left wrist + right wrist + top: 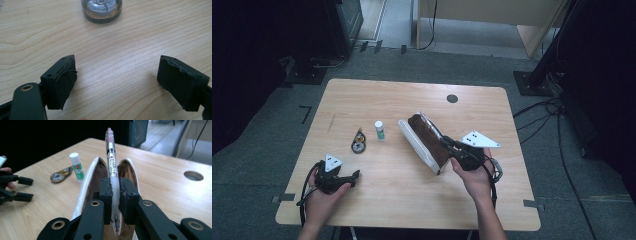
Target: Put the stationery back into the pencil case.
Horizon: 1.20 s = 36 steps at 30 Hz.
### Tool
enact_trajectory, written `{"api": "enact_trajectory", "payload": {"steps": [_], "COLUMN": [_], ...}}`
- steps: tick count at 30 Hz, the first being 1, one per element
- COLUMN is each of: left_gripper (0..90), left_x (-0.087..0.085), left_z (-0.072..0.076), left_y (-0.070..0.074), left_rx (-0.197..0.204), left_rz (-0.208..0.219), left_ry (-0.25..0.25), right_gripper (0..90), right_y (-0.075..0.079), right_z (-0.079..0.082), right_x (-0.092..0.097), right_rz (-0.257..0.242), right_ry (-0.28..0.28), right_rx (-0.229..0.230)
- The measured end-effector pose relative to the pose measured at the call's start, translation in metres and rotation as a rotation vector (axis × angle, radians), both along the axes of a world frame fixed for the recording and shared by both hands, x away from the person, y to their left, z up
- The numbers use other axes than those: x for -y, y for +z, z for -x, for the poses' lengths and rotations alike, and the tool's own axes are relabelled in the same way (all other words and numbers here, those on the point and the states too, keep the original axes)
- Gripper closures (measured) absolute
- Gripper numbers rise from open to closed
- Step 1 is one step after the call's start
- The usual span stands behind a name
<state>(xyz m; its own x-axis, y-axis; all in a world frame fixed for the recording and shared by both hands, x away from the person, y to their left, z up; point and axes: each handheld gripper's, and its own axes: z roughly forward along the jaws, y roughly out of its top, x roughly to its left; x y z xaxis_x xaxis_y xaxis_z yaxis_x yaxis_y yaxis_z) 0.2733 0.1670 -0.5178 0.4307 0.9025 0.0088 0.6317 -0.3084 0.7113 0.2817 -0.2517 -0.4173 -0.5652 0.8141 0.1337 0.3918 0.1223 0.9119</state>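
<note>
I can't read any text: the print on the pen (112, 162) label and glue stick (77, 167) is too blurred.

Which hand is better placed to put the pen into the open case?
The right. The right gripper is already shut on the pen, directly above the open case. The left gripper is open, holds nothing and sits apart near the tape.

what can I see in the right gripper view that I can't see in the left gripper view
Right gripper view: the right gripper clamps a pen above the open brown pencil case, with a glue stick standing nearby and the left gripper at the left edge. Left gripper view: its own jaws stand open with bare wood between them. Both share the wooden table and the round tape dispenser.
</note>
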Motion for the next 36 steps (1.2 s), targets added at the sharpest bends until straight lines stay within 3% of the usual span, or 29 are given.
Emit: {"api": "enact_trajectory", "payload": {"steps": [6,10,15,30,36], "left_gripper": [15.9,15.9,15.9,15.8,15.8], "left_x": [0.0,0.0,0.0,0.0,0.0], "left_z": [0.0,0.0,0.0,0.0,0.0], "left_y": [0.0,0.0,0.0,0.0,0.0], "left_rx": [0.0,-0.001,-0.001,-0.001,-0.001], "left_rz": [0.0,-0.001,0.0,0.0,0.0], "left_ry": [0.0,-0.001,0.0,0.0,0.0], "right_gripper": [81.3,81.3,81.3,81.1,80.9], "right_y": [-0.013,-0.025,-0.036,-0.052,-0.052], "right_z": [-0.01,-0.016,-0.019,-0.025,-0.027], "right_x": [-0.012,-0.021,-0.03,-0.036,-0.035], "right_rz": [0.033,0.097,0.155,0.185,0.186], "right_ry": [-0.023,-0.06,-0.064,-0.054,-0.054], "right_rx": [-0.049,-0.077,-0.107,-0.25,-0.275]}}
